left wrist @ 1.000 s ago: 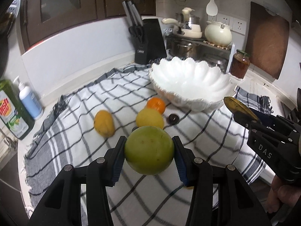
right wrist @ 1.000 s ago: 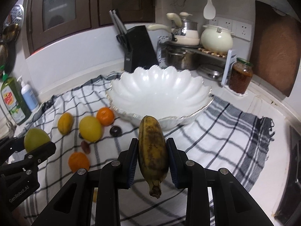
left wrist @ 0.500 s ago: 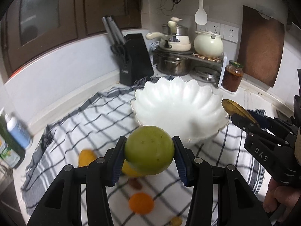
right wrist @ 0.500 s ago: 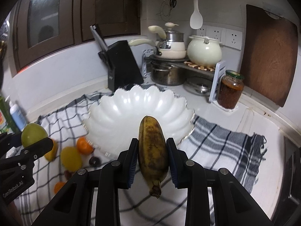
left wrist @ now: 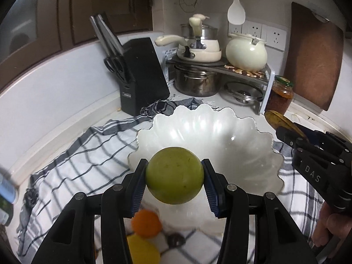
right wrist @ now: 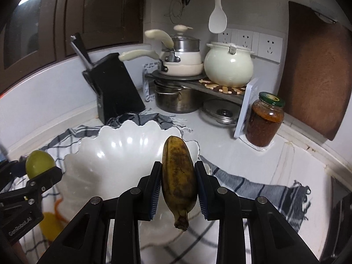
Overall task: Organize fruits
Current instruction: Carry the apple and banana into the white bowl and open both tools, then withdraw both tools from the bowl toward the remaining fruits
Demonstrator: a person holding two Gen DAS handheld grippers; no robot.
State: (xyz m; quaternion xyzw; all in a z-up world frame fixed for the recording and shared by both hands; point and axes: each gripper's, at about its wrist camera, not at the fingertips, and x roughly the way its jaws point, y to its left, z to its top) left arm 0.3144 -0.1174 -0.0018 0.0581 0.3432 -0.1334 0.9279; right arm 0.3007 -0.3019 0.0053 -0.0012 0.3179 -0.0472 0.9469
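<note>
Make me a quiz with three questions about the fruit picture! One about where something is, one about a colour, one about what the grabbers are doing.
1. Where is the jar of red-brown sauce?
A. inside the white bowl
B. on the counter, right of the bowl
C. on top of the knife block

2. What colour is the round fruit in the left gripper?
A. green
B. purple
C. red

3. What is the right gripper doing?
A. hanging open and empty
B. gripping a spoon
C. shut on a banana

Answers:
1. B, the jar stands on the counter beside the pot rack, right of the scalloped white bowl.
2. A, the fruit between the fingers is yellow-green all over.
3. C, both fingers press the sides of the brown-spotted banana, stem end toward the camera.
</note>
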